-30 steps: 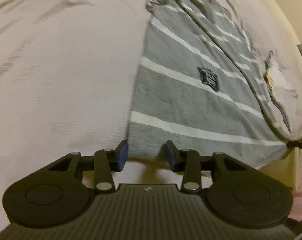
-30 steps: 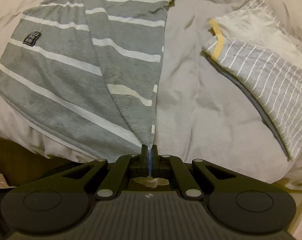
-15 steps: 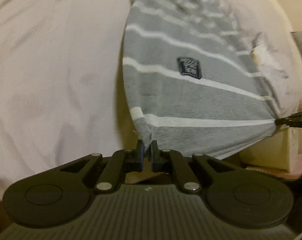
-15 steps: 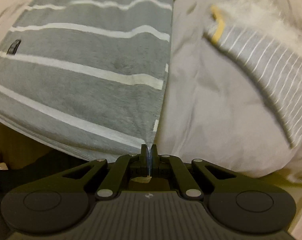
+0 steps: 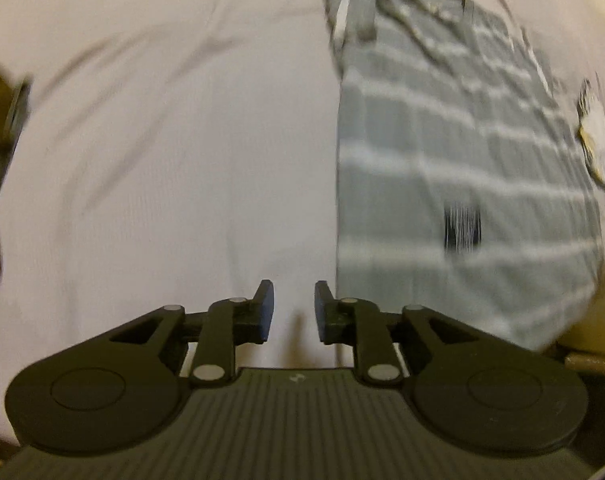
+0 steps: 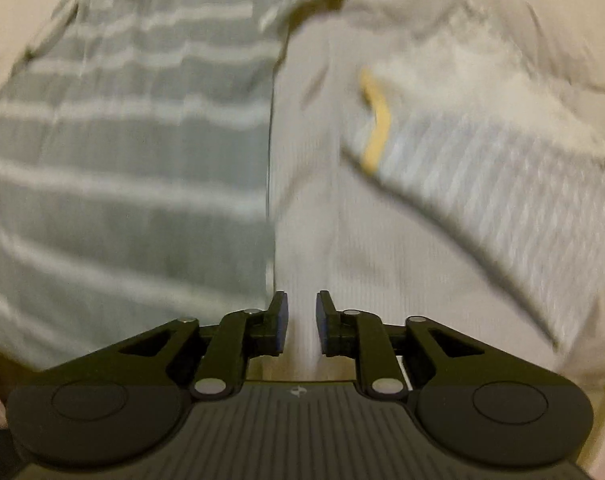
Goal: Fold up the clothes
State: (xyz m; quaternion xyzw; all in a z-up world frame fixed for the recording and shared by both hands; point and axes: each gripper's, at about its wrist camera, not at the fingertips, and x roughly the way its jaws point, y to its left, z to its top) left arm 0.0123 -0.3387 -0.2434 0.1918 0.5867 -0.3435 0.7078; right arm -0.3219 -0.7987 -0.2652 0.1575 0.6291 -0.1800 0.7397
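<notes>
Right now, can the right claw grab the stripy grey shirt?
Probably yes. The right claw is open, and the grey shirt lies flat just to its left with its edge close by. Nothing sits between them.

My left black two-finger gripper has its blue-padded jaws parted, gripping nothing. My right black two-finger gripper is likewise spread apart and empty, both pointing forward, low.

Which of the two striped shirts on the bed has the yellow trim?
The thin-striped shirt on the right has it; the grey shirt with broad white stripes has none.
</notes>
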